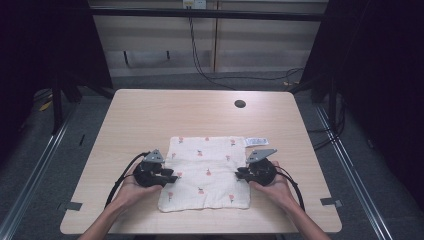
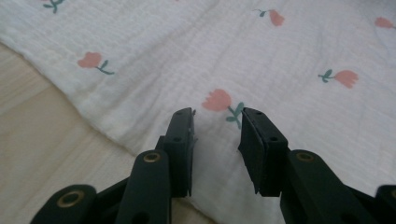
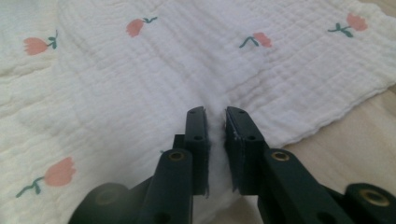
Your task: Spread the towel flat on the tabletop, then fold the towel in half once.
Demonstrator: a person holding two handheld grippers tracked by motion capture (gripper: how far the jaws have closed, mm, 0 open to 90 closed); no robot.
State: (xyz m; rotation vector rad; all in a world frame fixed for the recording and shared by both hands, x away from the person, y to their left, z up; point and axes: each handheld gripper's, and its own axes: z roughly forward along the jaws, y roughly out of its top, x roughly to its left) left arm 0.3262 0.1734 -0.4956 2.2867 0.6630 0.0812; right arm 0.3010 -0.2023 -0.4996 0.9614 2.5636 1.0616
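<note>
A white cloth (image 1: 205, 170) printed with small pink tulips lies flat on the wooden table (image 1: 150, 115). My left gripper (image 1: 172, 176) is at the cloth's left edge. In the left gripper view its jaws stand apart over the cloth (image 2: 280, 60), either side of a tulip, with the fabric flat between them (image 2: 217, 116). My right gripper (image 1: 239, 174) is at the cloth's right edge. In the right gripper view a raised ridge of the cloth (image 3: 154, 84) sits pinched between its narrow jaws (image 3: 215, 114).
A small white label (image 1: 256, 141) lies by the cloth's far right corner. A round cable hole (image 1: 240, 104) is near the table's far edge. Bare wood surrounds the cloth. Dark cables (image 1: 200, 65) run along the floor behind the table.
</note>
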